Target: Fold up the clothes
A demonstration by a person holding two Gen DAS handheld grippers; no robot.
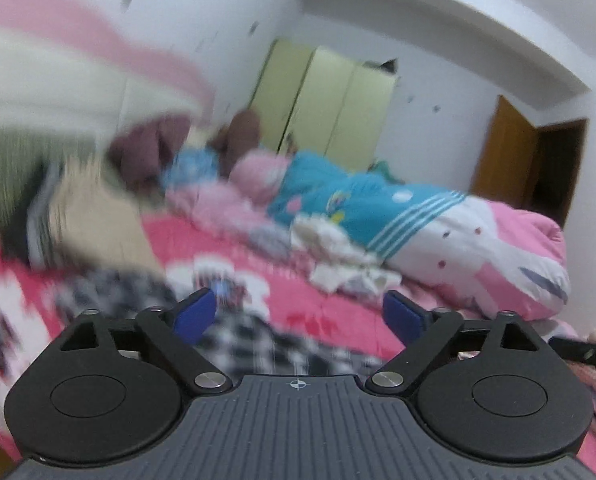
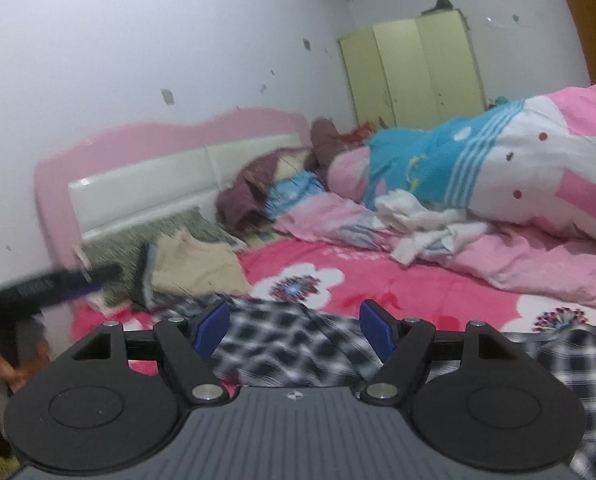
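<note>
Checked woven shirt [image 2: 294, 340] lies rumpled under both grippers' spread jaws.

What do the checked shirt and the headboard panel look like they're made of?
Checked shirt: looks like thin woven fabric, matte, probably cotton; it lies limp and rumpled on the bedspread. Headboard panel: seems padded white leatherette or vinyl, glossy, with a seam and light glare; its pink frame looks smooth and painted.
</note>
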